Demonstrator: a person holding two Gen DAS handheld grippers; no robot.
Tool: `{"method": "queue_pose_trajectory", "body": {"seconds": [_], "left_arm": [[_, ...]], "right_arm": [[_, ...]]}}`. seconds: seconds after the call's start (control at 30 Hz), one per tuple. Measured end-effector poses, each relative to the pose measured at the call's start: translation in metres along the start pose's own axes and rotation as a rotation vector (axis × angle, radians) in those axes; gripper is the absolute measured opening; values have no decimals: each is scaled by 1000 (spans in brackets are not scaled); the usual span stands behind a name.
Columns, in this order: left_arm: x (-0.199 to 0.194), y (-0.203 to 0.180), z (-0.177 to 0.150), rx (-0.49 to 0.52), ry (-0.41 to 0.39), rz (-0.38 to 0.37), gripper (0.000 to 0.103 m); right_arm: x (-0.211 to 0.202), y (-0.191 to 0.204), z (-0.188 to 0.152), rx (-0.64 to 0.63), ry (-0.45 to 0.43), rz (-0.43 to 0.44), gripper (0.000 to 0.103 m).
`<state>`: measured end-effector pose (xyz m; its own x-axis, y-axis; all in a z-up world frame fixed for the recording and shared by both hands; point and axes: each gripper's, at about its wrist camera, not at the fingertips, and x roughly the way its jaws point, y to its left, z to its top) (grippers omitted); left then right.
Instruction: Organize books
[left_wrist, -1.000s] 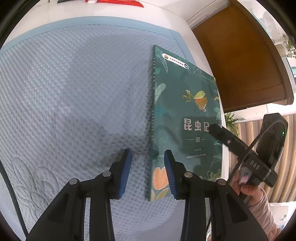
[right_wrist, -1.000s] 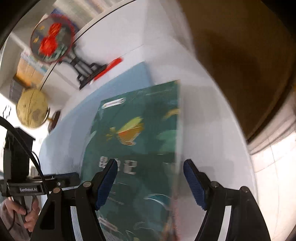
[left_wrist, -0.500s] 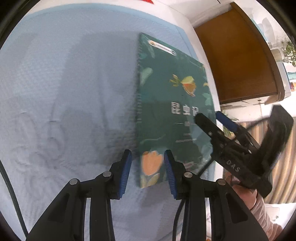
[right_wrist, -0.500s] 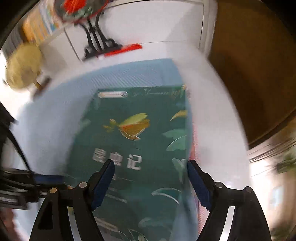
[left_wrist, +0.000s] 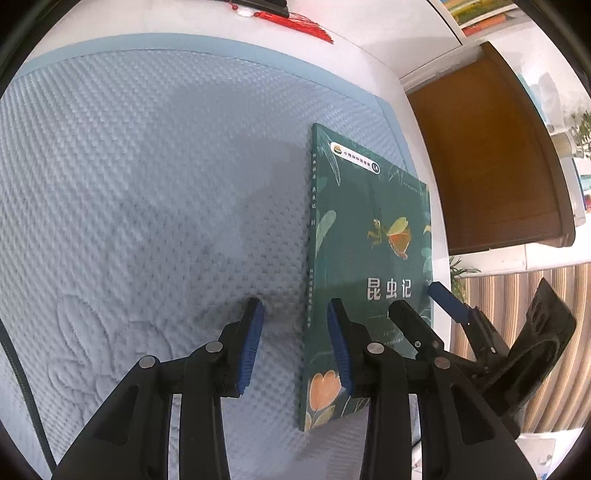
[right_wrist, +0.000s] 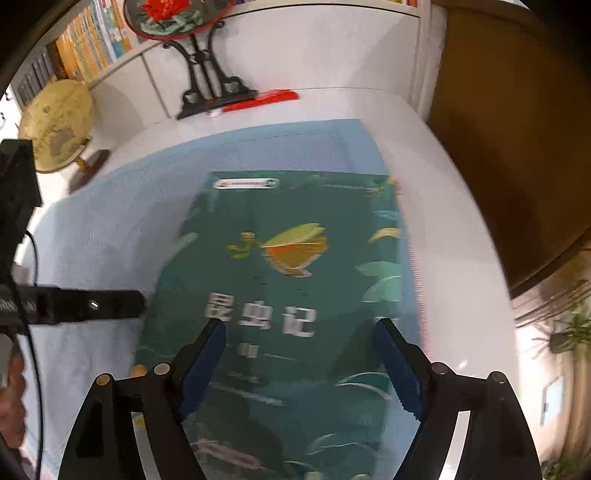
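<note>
Left wrist view: left claw (left_wrist: 295, 332) points down at a blue quilted mat (left_wrist: 147, 184) on the white desk (left_wrist: 369, 55). Jaws stand part open, approx. a narrow gap, w/ nothing between the pads; only mat fabric shows in the gap. Right-hand pad of this claw sits over the spine edge of the green book (left_wrist: 369, 229); contact w/ the cover cannot be told.

Book pos.: flat on the mat, cover up, near the mat's right edge, long side running away from the camera. Cover shows an insect graphic and white title characters. Spine faces the left claw.

Right claw (left_wrist: 424, 299) enters from the right in the same view, over the book's lower right area, one blue pad beyond the book's outer edge.

Right wrist view: right claw (right_wrist: 299, 354) hovers over the book (right_wrist: 295, 258), jaws wide and opening. Pads straddle the lower cover; nothing gripped. Image is motion-blurred, so pad-to-cover contact cannot be told.

Background, right wrist view: a globe (right_wrist: 55, 125) at left, a round ornament on a black stand (right_wrist: 207, 85) at the desk's back edge, a red tassel (right_wrist: 266, 99) beside the stand base. Brown panel (left_wrist: 480, 166) lies past the desk's right edge.
</note>
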<state>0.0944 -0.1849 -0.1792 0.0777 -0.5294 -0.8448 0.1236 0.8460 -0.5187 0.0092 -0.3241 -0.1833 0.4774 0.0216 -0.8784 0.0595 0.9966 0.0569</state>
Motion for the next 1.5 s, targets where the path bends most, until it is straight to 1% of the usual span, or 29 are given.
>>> {"method": "queue_pose_trajectory", "body": {"seconds": [0.07, 0.13, 0.17, 0.27, 0.37, 0.43, 0.5, 0.53, 0.57, 0.63, 0.67, 0.7, 0.73, 0.8, 0.83, 0.93, 1.0, 1.07, 1.1, 1.17, 1.2, 1.23, 1.3, 1.33, 1.37, 1.4, 1.5], "left_arm": [[1, -2, 0, 8, 8, -1, 34], [6, -9, -1, 27, 8, 4, 34], [8, -13, -3, 31, 9, -1, 34], [14, -15, -11, 29, 32, -46, 34], [16, -18, -16, 48, 30, -55, 34], [17, -17, -19, 37, 32, -63, 35], [15, -11, -22, 27, 42, -79, 35], [13, -9, -24, 21, 46, -82, 35], [13, -9, -27, 20, 47, -79, 35], [7, -3, -33, 20, 45, -70, 35], [5, 2, -38, 8, 46, -79, 35], [3, 7, -41, -7, 49, -90, 35], [1, 13, -45, -22, 51, -93, 36], [-7, 24, -52, -53, 41, -96, 36], [-11, 30, -57, -70, 34, -94, 36], [-29, 55, -77, -118, 20, -65, 36], [-42, 75, -92, -156, 27, -52, 36], [-54, 97, -104, -179, 50, -57, 35], [-58, 106, -108, -181, 56, -81, 35], [-57, 117, -110, -189, 67, -129, 30], [-55, 120, -109, -189, 69, -148, 30], [-54, 120, -107, -185, 69, -159, 29], [-49, 118, -103, -169, 65, -171, 23], [-47, 118, -101, -172, 64, -171, 20], [-43, 116, -97, -179, 63, -177, 19], [-42, 117, -95, -184, 62, -186, 17], [-45, 131, -88, -220, 71, -214, 16]], "right_arm": [[2, 0, 2, -19, 9, -39, 81], [6, -6, 3, 11, 14, -40, 81], [8, -9, 4, 30, 19, -33, 81], [14, -23, 3, 134, 34, 45, 83], [11, -12, 0, 76, 39, 32, 84], [7, 2, -6, 3, 17, -1, 85], [1, 11, -10, -38, 2, -23, 85], [-2, 14, -10, -41, -9, -23, 85], [-7, 16, -11, -18, -14, 10, 86], [-5, 23, -11, -3, 21, 50, 87], [-1, 31, -12, -33, 52, 43, 87], [4, 41, -14, -81, 79, 15, 87], [4, 50, -17, -111, 66, 19, 88], [7, 57, -19, -87, 94, 87, 89], [9, 61, -19, -75, 110, 134, 93], [8, 89, -24, -146, 144, 250, 97], [5, 105, -26, -166, 186, 381, 99], [4, 106, -26, -122, 247, 544, 95], [4, 101, -30, -81, 278, 599, 92], [8, 86, -38, -15, 343, 659, 91], [10, 77, -44, 12, 363, 700, 87], [10, 69, -49, 26, 359, 726, 78], [15, 55, -50, 62, 365, 754, 67], [18, 53, -50, 88, 375, 777, 67], [22, 52, -46, 100, 381, 808, 67], [24, 53, -43, 92, 379, 824, 67], [25, 62, -37, 53, 380, 823, 67]]}}
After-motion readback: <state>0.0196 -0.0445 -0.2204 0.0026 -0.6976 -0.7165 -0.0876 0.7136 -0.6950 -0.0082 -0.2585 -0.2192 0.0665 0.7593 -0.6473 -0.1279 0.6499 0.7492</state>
